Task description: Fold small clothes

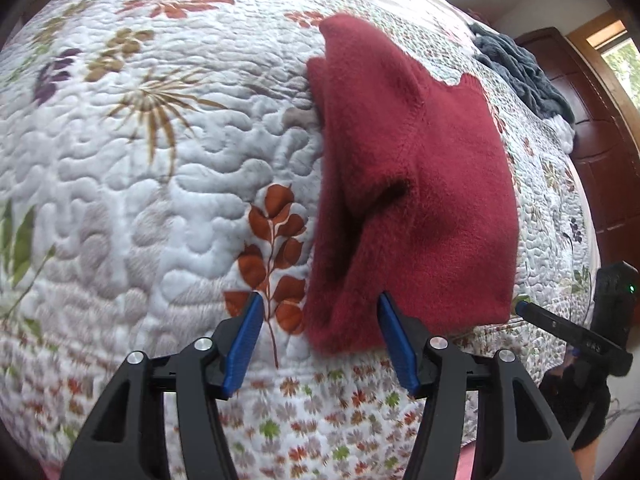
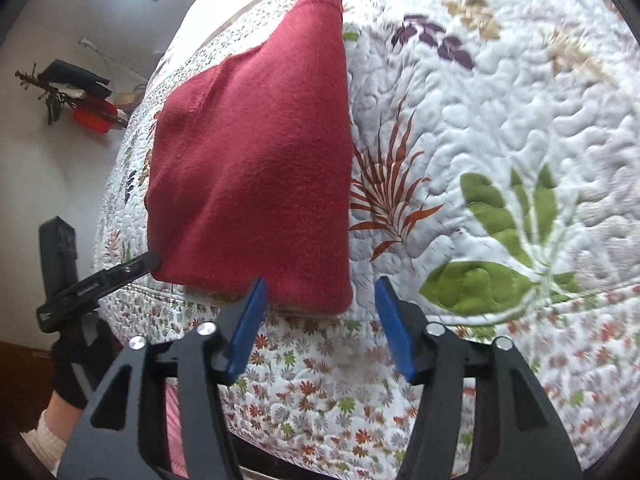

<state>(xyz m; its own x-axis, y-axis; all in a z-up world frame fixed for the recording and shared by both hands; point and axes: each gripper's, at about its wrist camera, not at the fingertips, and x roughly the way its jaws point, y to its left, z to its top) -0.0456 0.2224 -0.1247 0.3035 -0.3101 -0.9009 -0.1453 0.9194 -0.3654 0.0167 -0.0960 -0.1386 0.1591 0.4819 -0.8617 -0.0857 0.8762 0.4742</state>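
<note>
A dark red knitted garment [image 1: 424, 184] lies folded on a floral quilted bedspread [image 1: 160, 184], near the bed's front edge. My left gripper [image 1: 320, 300] is open, its blue pads [image 1: 246, 336] either side of the garment's near-left corner. The right wrist view shows the same garment [image 2: 256, 168] with my right gripper [image 2: 321, 284] open around its near-right corner. The right gripper's tip [image 1: 524, 308] shows at that corner in the left wrist view. The left gripper's tip [image 2: 150, 259] touches the near-left corner in the right wrist view.
A crumpled grey-blue blanket [image 1: 520, 72] lies at the far right of the bed, beside dark wooden furniture [image 1: 600, 152]. A wall hook with a red bag [image 2: 92, 118] hangs left of the bed. A black-gloved hand [image 2: 76, 360] holds the left gripper.
</note>
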